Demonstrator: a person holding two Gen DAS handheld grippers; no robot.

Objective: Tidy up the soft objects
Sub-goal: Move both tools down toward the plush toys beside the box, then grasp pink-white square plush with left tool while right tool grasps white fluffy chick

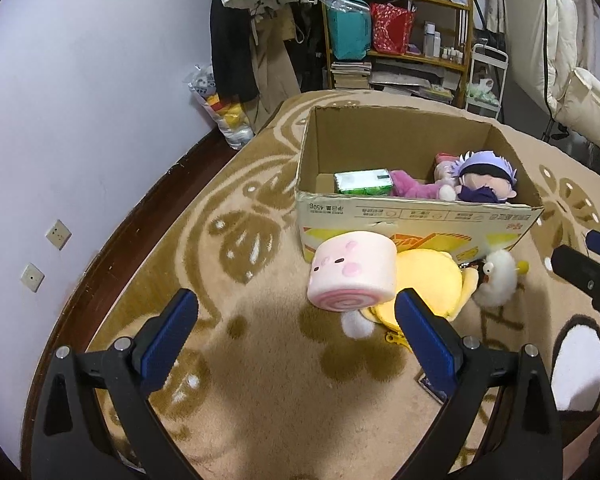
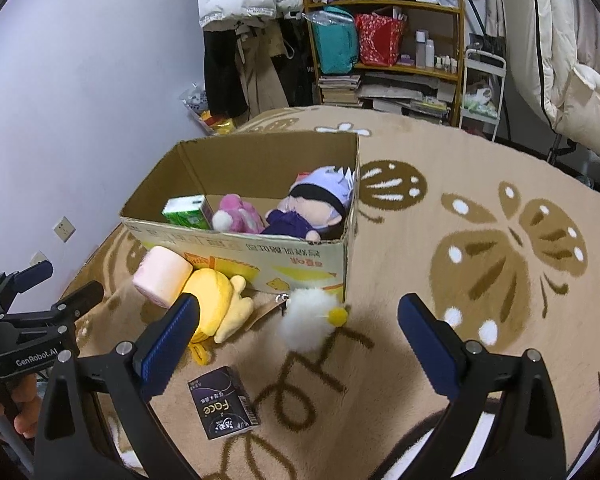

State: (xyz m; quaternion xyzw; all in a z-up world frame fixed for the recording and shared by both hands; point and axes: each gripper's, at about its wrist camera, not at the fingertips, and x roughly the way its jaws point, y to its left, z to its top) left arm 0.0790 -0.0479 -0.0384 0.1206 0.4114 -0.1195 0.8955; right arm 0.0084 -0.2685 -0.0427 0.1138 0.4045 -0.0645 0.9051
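Observation:
An open cardboard box (image 1: 420,220) (image 2: 300,256) stands on the rug and holds a purple-haired doll (image 1: 484,178) (image 2: 320,204), a pink plush (image 1: 412,186) (image 2: 238,214) and a green tissue pack (image 1: 362,182) (image 2: 188,212). In front of it lie a pink roll cushion (image 1: 352,270) (image 2: 162,276), a yellow plush (image 1: 432,284) (image 2: 220,300) and a white fluffy bird (image 1: 496,276) (image 2: 308,320). My left gripper (image 1: 296,336) is open, just short of the cushion. My right gripper (image 2: 298,340) is open, near the white bird.
A black tissue pack (image 2: 224,402) lies on the butterfly-patterned rug (image 2: 480,240). A cluttered shelf (image 1: 396,28) and hanging clothes (image 1: 252,32) stand at the back wall, a white chair (image 1: 588,108) at the right. A hand (image 2: 20,408) holds the left gripper's handle.

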